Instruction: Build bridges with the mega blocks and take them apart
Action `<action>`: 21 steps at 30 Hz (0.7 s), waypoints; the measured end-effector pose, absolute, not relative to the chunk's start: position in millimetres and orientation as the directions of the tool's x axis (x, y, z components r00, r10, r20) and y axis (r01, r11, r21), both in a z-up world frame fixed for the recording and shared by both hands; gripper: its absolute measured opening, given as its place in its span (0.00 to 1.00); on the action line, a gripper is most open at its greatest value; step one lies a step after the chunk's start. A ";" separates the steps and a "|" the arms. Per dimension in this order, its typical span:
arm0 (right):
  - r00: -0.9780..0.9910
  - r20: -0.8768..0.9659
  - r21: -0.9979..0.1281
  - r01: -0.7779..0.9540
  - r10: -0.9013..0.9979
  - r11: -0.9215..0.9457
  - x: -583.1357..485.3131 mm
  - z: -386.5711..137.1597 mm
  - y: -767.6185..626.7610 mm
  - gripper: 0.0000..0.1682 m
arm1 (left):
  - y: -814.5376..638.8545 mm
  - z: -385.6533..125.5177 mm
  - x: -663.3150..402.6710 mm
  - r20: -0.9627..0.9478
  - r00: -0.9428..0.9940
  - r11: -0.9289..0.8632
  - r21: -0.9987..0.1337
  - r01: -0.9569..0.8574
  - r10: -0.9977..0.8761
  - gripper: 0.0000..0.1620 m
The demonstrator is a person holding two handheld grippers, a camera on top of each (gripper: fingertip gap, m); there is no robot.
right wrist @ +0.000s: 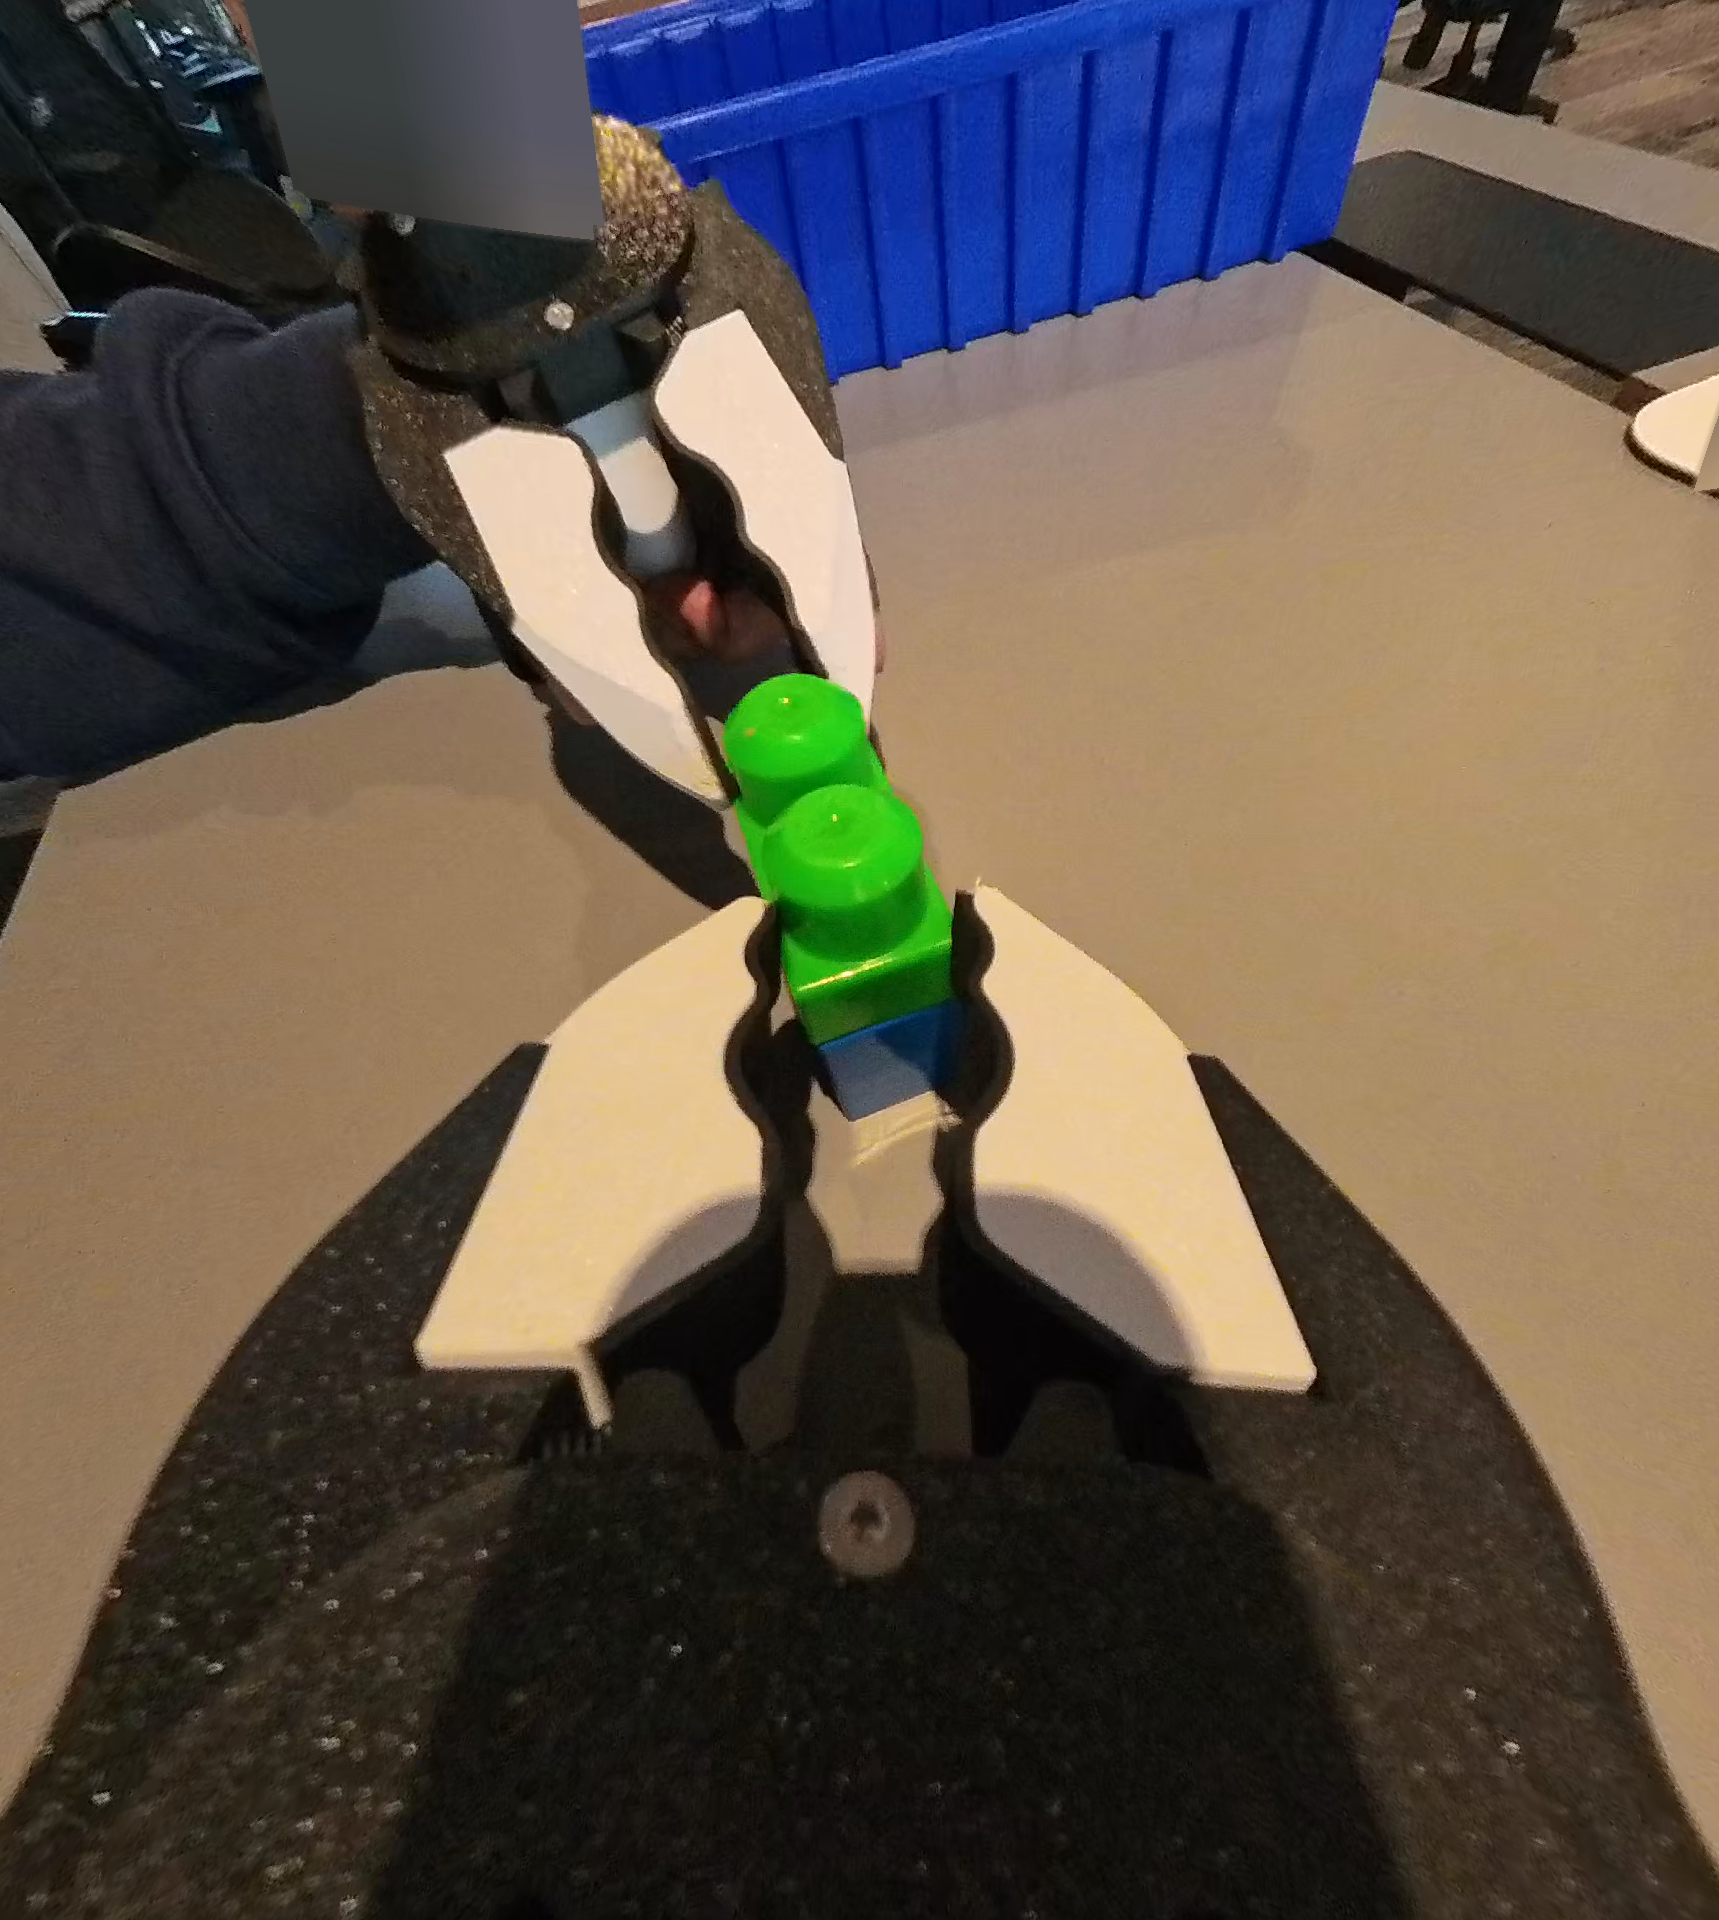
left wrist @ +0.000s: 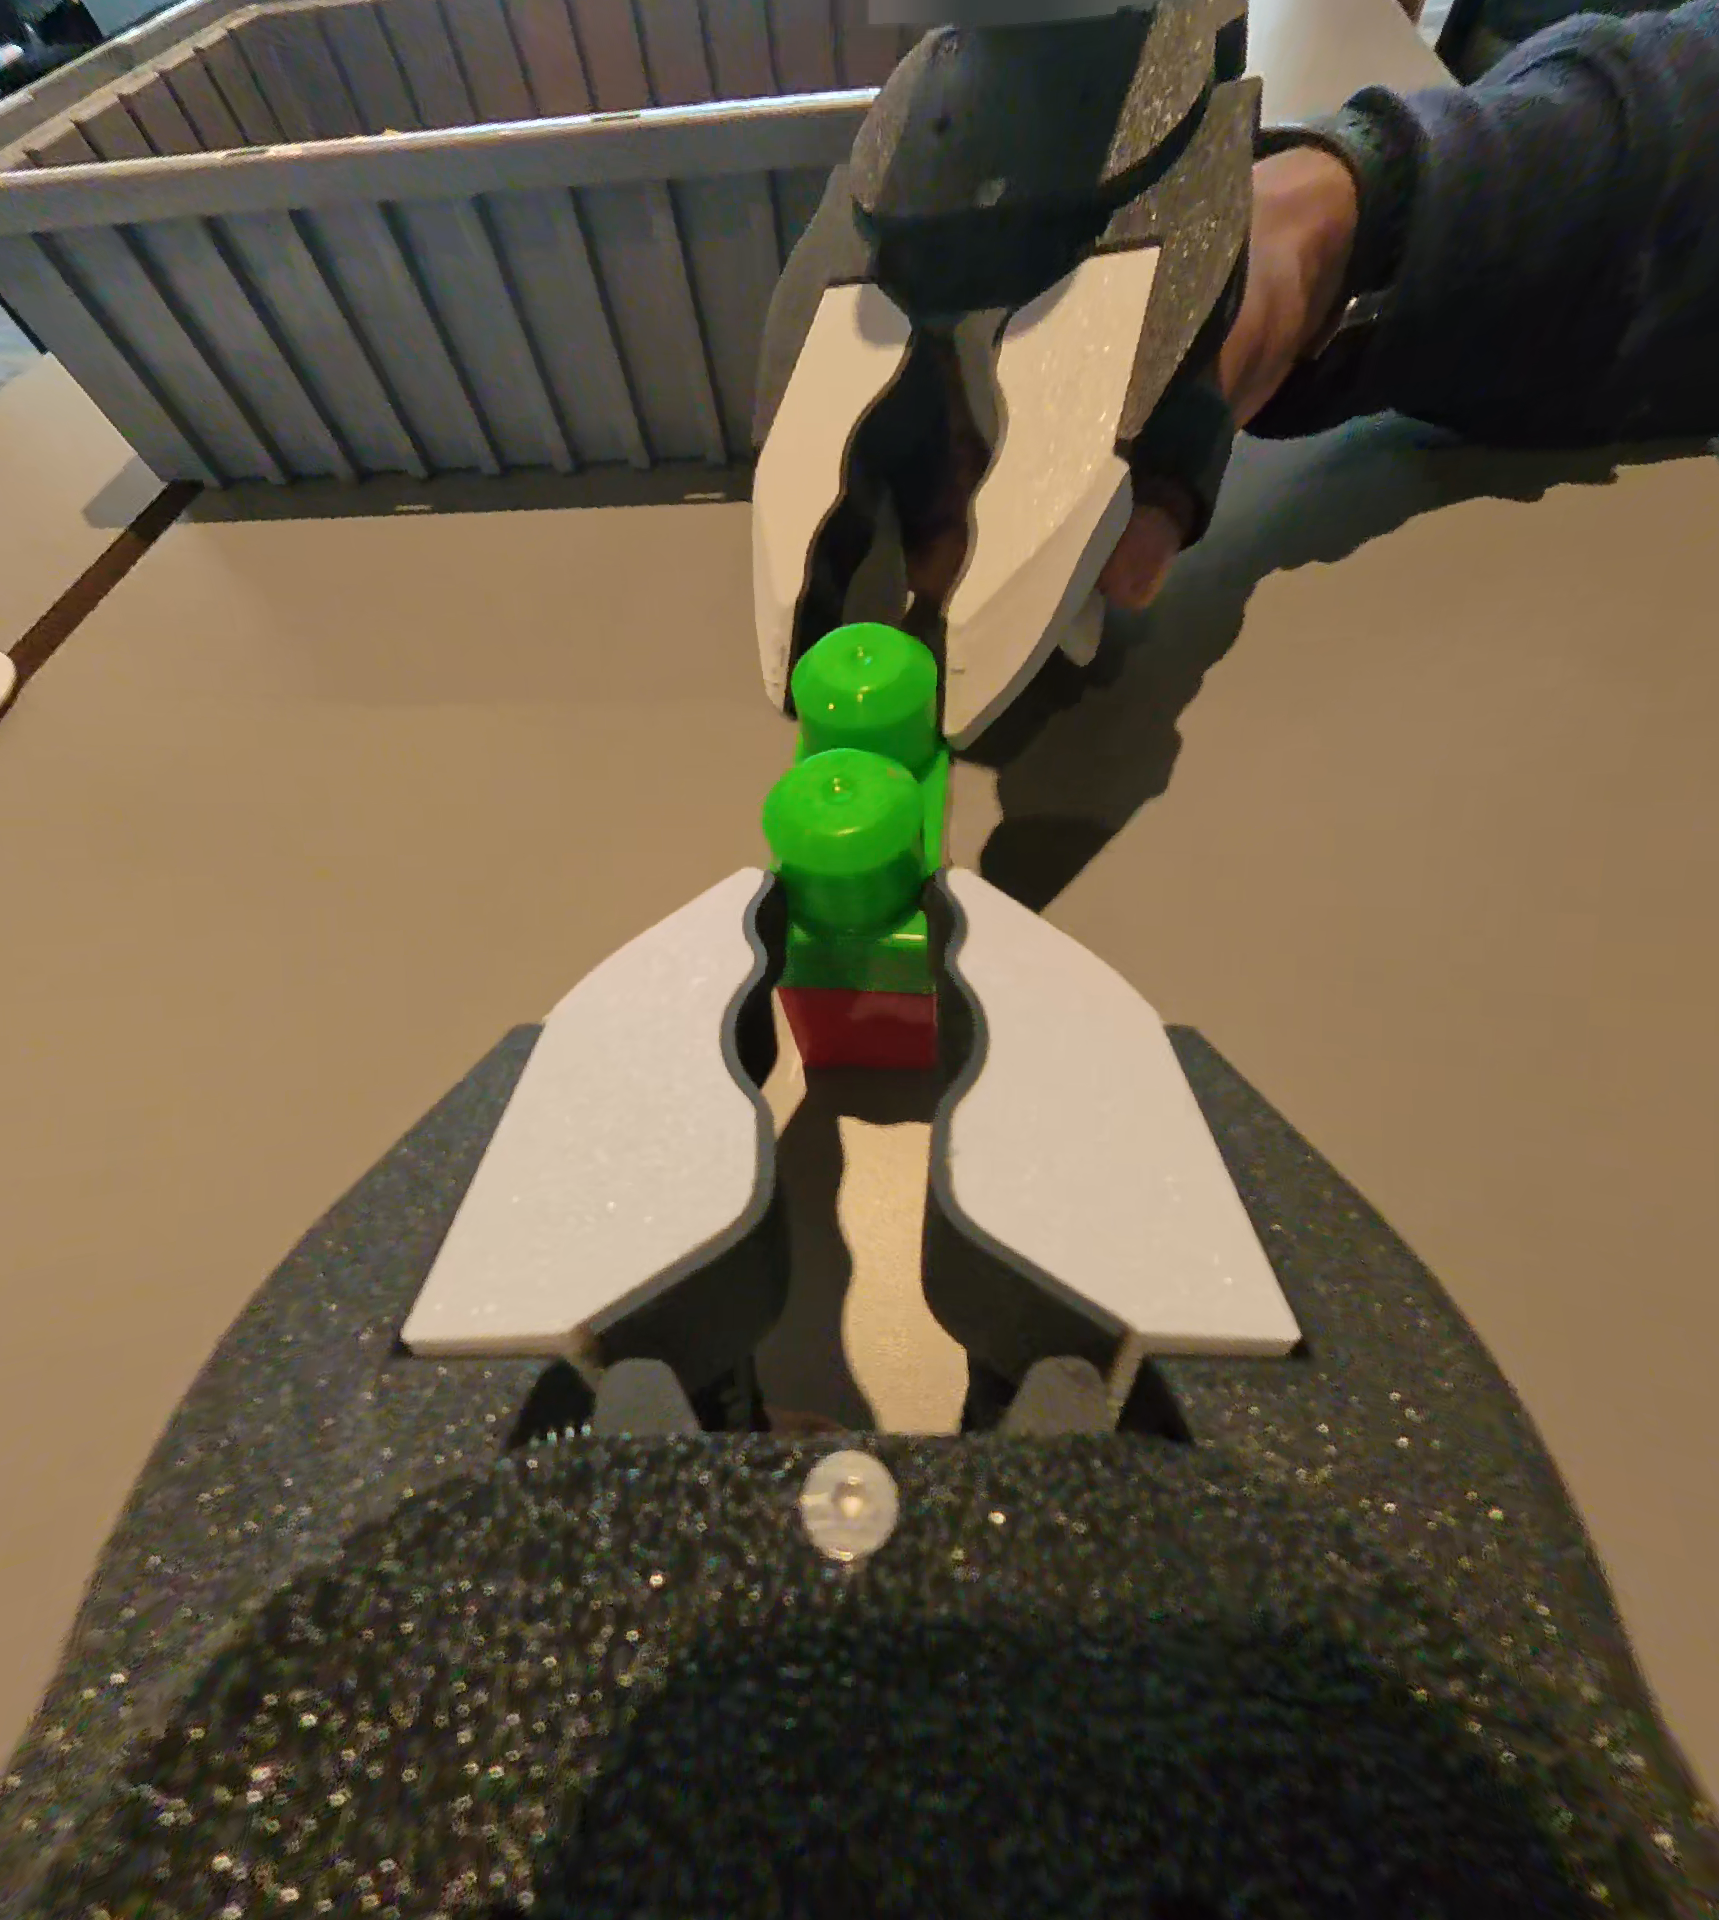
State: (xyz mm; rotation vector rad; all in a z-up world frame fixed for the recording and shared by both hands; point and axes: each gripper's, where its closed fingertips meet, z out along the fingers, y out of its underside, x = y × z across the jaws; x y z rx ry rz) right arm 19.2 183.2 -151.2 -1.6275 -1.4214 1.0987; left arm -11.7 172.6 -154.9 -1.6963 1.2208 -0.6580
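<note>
A small bridge stands on the tan table (left wrist: pixel 367 831). It is a green two-stud block (left wrist: pixel 855 831) on top of a red block (left wrist: pixel 860 1023) at one end and a blue block (right wrist: pixel 896 1060) at the other. My left gripper (left wrist: pixel 855 894) is shut on the red-block end, its fingers pressing the sides of the green block. My right gripper (right wrist: pixel 865 914) is shut on the blue-block end of the same green block (right wrist: pixel 855 935). Each gripper also shows in the other's view, facing it: the right (left wrist: pixel 865 707), the left (right wrist: pixel 798 727). The blocks' undersides are hidden.
A grey ribbed bin (left wrist: pixel 367 343) stands at the back in the left wrist view. A blue ribbed bin (right wrist: pixel 990 208) stands behind in the right wrist view. A white rounded board (right wrist: pixel 1707 436) lies at the right table edge. A person's dark sleeves (right wrist: pixel 107 520) hold both grippers. The gap from one gripper's tips to the other's is roughly 4 centimetres.
</note>
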 end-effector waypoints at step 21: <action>0.000 -0.024 -0.820 0.572 1.000 -0.020 39.4 -180.4 178.9 0.31 | 166.2 -153.2 -4.8 -0.037 0.364 -0.129 -0.898 -0.421 -0.931 0.16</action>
